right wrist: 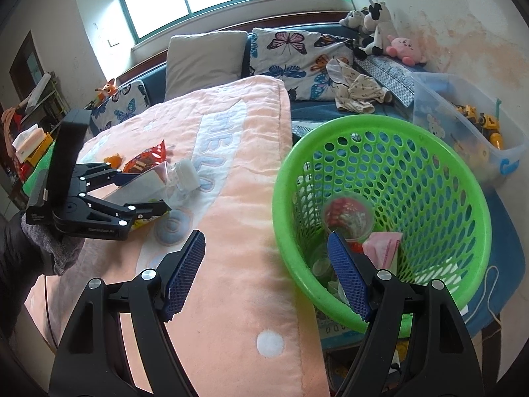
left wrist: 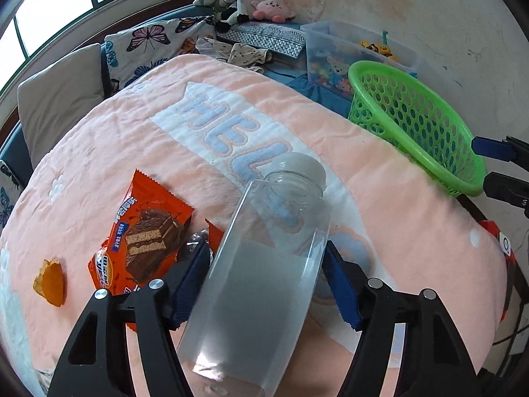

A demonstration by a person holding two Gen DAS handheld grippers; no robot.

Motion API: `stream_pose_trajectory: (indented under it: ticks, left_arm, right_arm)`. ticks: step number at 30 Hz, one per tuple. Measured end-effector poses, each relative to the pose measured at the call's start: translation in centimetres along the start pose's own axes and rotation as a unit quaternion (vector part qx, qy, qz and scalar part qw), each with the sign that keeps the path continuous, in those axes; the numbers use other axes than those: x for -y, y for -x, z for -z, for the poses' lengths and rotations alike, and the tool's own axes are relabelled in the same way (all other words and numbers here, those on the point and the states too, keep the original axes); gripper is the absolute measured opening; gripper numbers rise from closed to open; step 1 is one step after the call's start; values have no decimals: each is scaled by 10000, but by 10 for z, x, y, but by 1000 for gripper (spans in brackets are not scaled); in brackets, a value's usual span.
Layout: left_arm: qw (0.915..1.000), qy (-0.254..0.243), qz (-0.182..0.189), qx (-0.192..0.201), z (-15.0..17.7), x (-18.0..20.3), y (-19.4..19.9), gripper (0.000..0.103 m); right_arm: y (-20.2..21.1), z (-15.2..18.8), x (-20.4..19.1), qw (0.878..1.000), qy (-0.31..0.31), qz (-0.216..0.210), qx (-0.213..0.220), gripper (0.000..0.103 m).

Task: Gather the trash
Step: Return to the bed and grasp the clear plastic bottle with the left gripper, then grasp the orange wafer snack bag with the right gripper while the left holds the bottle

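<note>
The left gripper (left wrist: pixel 267 281) had its jaws closed on a clear plastic bottle (left wrist: pixel 264 264), one blue pad against each side of the body. The bottle pointed away from the camera, its grey cap (left wrist: pixel 305 165) toward the far side of the bed, above the pink blanket (left wrist: pixel 99 152). An orange snack wrapper (left wrist: pixel 142 231) lay on the blanket just left of the bottle, and a small orange scrap (left wrist: pixel 49 281) lay further left, apart from it. The right gripper (right wrist: pixel 266 274) had its jaws spread wide with nothing between them, one finger over the blanket edge, the other over the green basket (right wrist: pixel 439 178). The basket stood beside the bed and contained a clear cup (right wrist: pixel 347 215) and a pink packet (right wrist: pixel 383 248).
</note>
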State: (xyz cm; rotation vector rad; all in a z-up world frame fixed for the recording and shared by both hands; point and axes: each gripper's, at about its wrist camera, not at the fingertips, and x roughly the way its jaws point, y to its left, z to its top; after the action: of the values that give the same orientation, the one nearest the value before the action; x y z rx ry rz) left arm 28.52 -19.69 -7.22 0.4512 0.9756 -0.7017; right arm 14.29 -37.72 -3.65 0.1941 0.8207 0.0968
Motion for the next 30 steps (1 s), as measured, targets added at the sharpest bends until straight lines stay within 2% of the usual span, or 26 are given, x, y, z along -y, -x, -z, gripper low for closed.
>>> stream_pose_trajectory:
  ticks: [2, 6, 15, 23, 30]
  left_arm:
    - [10000, 34, -7, -10, -1, 0, -5, 66]
    - [9999, 134, -21, 87, 1, 4, -1, 58]
    - [9953, 795, -121, 542, 28, -2, 53, 56]
    - [9848, 1438, -497, 834, 71, -31, 112, 56]
    - [9755, 1830, -679, 1012, 101, -53, 146, 56]
  right_arm:
    - [-1, 0, -2, 10000, 14, 2, -22, 77]
    - [-1, -1, -3, 10000, 43, 4, -25, 77]
    - [7, -10, -23, 9995, 245, -176, 102, 77]
    - [-8, -25, -70, 9965, 536, -631, 71, 76]
    - [-37, -38, -117, 9908, 931, -982, -97, 76]
